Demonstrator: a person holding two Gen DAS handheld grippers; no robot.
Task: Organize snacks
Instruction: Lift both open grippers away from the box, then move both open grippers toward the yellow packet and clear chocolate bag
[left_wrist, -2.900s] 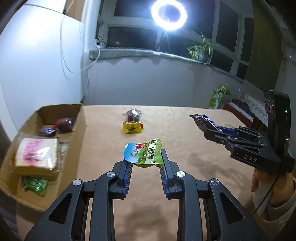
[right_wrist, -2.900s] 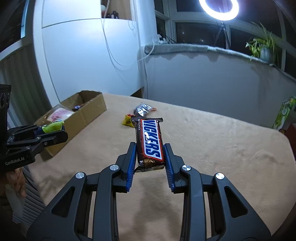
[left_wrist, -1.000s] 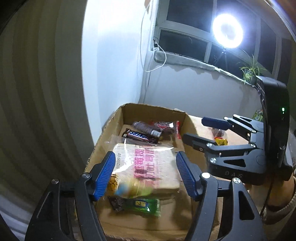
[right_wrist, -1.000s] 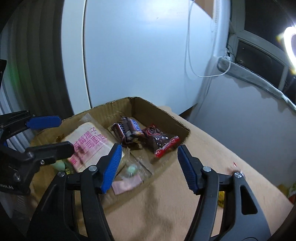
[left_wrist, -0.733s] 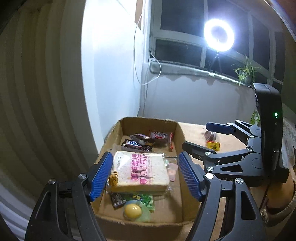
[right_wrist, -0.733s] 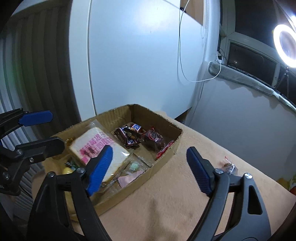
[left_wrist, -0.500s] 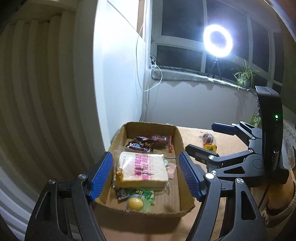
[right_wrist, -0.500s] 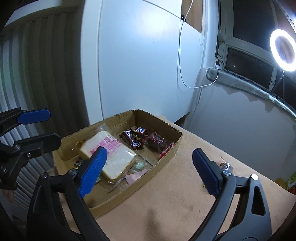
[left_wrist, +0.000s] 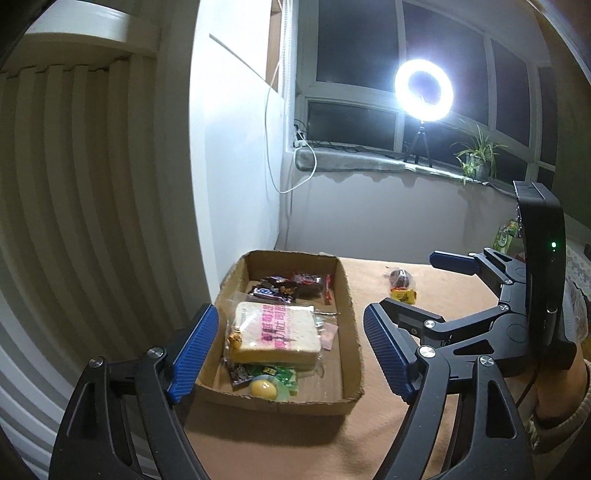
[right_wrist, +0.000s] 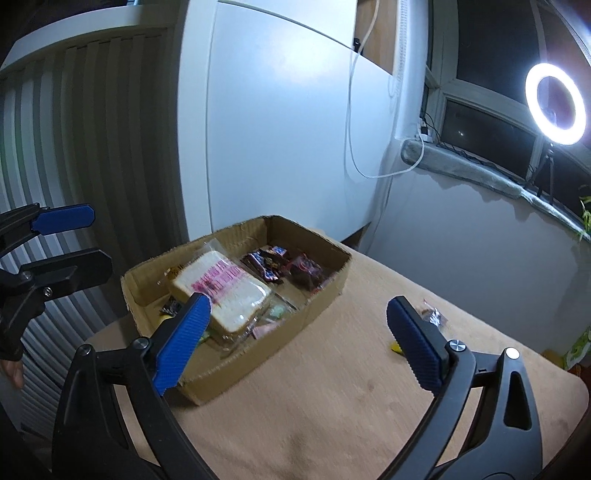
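Left wrist view: I see my left gripper (left_wrist: 291, 347) with its blue pads (left_wrist: 192, 349) spread wide and opening further, nothing between them; they frame the near end of the cardboard box (left_wrist: 349, 321) without touching it. The box sits at the left edge of the tan-covered table (left_wrist: 388, 424), beside the white wall. Inside it, from near to far: a green pouch with a yellow disc (left_wrist: 269, 387) at the near wall, a wrapped slice of bread with pink print (left_wrist: 275, 334) in the middle, partly lying over the pouch, and dark chocolate bars (left_wrist: 273, 290) with a red-edged dark packet (left_wrist: 310, 282) at the far end. To the right of the box, apart from it on the table, lie two loose snacks (left_wrist: 400, 286), one clear-wrapped and dark, one yellow, touching each other. My right gripper (left_wrist: 424, 284) enters from the right, above the table, with its fingers parted and empty; a hand (left_wrist: 557, 384) with a knitted cuff holds it.

Right wrist view: I see the right gripper (right_wrist: 295, 336) with its pads (right_wrist: 415, 349) at full spread and nothing between them, over the table just right of the box (right_wrist: 321, 295). The left gripper (right_wrist: 62, 240) shows at the left edge, fingers apart. The loose snacks (right_wrist: 430, 315) lie behind my right pad, partly hidden. A ring light (right_wrist: 556, 103) stands at the far window.
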